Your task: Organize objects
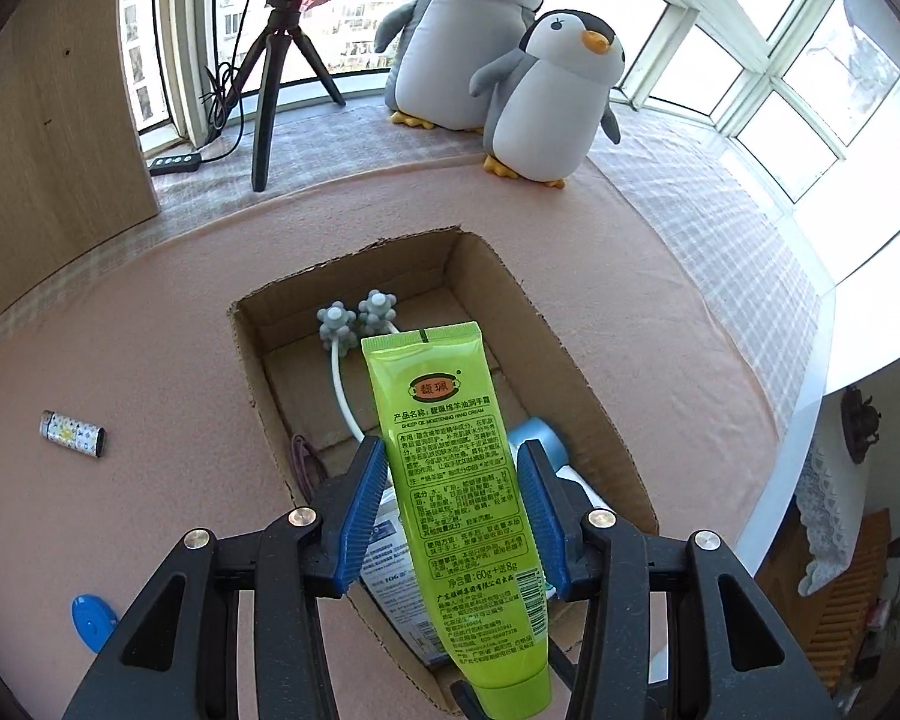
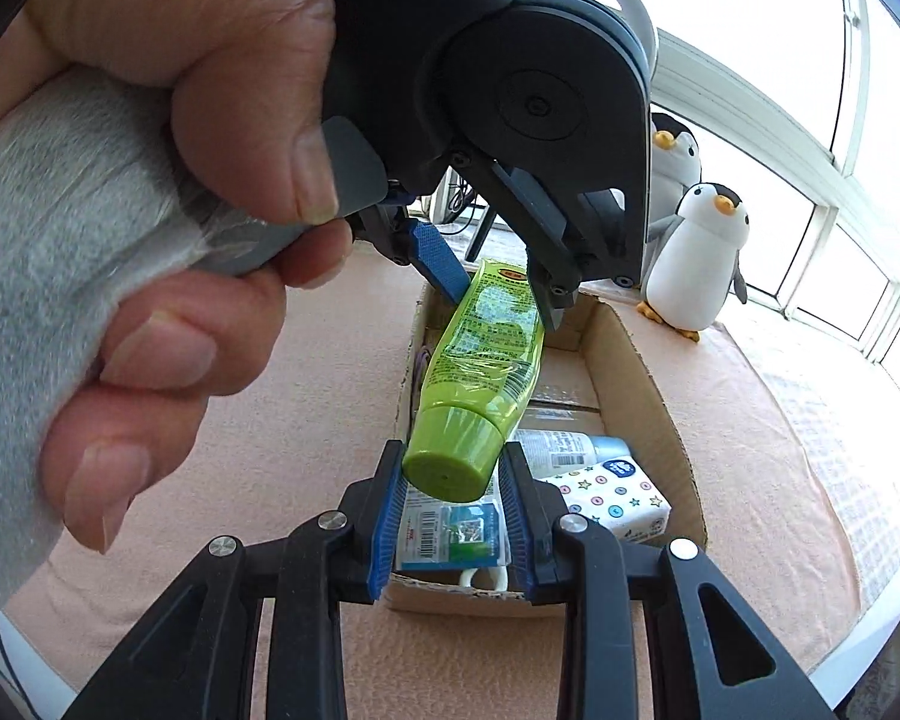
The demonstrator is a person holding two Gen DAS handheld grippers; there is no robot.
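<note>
The right gripper [image 2: 453, 510] brackets the cap of the lime-green plastic hand-cream tube [image 1: 450, 480]; whether it grips cannot be told. The left gripper [image 1: 453, 516] clenches the tube's body above the open brown cardboard box [image 1: 576, 360], which holds a grey knobbed massage roller [image 1: 357, 318]. Beyond sit two grey-and-white plush penguins [image 1: 546, 102].

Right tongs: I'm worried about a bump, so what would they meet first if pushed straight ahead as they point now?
The green tube's cap. It already sits between the right tongs, while the left tongs grip the tube higher up. Whether the blue pads already touch the cap is unclear.
</note>
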